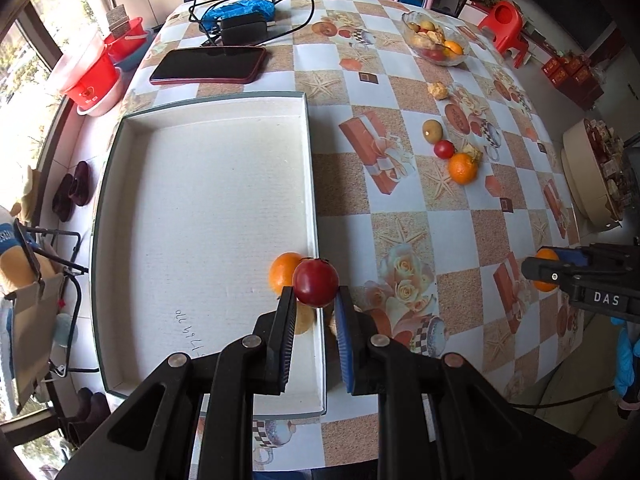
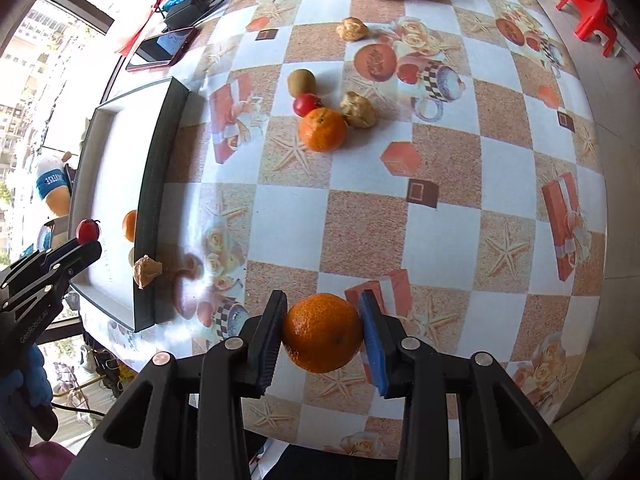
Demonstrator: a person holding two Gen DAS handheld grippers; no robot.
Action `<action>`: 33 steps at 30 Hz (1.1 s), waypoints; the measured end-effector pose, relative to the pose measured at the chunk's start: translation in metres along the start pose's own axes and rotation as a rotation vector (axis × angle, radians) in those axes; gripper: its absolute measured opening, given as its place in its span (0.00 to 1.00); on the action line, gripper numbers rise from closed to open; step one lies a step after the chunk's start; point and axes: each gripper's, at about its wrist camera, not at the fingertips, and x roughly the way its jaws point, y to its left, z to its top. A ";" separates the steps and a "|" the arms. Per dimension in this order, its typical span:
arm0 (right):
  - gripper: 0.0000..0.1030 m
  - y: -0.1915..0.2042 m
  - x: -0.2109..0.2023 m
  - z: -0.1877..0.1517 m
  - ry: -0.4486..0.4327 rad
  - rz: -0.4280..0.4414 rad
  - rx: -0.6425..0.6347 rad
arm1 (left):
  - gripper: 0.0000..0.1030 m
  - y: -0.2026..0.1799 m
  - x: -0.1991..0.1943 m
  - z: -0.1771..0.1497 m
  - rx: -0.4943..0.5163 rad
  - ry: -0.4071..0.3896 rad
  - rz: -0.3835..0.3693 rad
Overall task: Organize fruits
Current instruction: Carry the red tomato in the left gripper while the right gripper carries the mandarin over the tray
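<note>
My left gripper (image 1: 316, 294) is shut on a small red apple (image 1: 315, 282) and holds it over the right edge of a shallow white box (image 1: 200, 220). An orange (image 1: 283, 273) lies in the box just behind the apple. My right gripper (image 2: 322, 320) is shut on an orange (image 2: 322, 333) above the table's near edge. It also shows in the left wrist view (image 1: 538, 270). On the table lie a kiwi (image 2: 301, 82), a red fruit (image 2: 306, 104), an orange (image 2: 322, 129) and a walnut (image 2: 359, 109).
A glass bowl (image 1: 434, 38) of fruit stands at the far side. A phone (image 1: 208, 66), a charger with cables (image 1: 244, 28) and a blue bag lie behind the box. One walnut (image 2: 147, 269) rests by the box's outer wall, another (image 2: 352, 29) farther off.
</note>
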 end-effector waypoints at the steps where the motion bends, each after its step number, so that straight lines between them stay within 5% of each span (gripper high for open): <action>1: 0.38 0.007 0.000 0.004 0.000 -0.002 -0.020 | 0.21 0.005 -0.001 -0.001 -0.014 -0.005 0.005; 12: 0.38 0.070 0.001 0.028 0.031 -0.015 -0.200 | 0.21 0.051 -0.002 -0.017 -0.151 -0.012 0.008; 33: 0.38 0.138 0.009 0.053 0.042 0.006 -0.334 | 0.21 0.088 -0.002 -0.021 -0.190 -0.014 0.025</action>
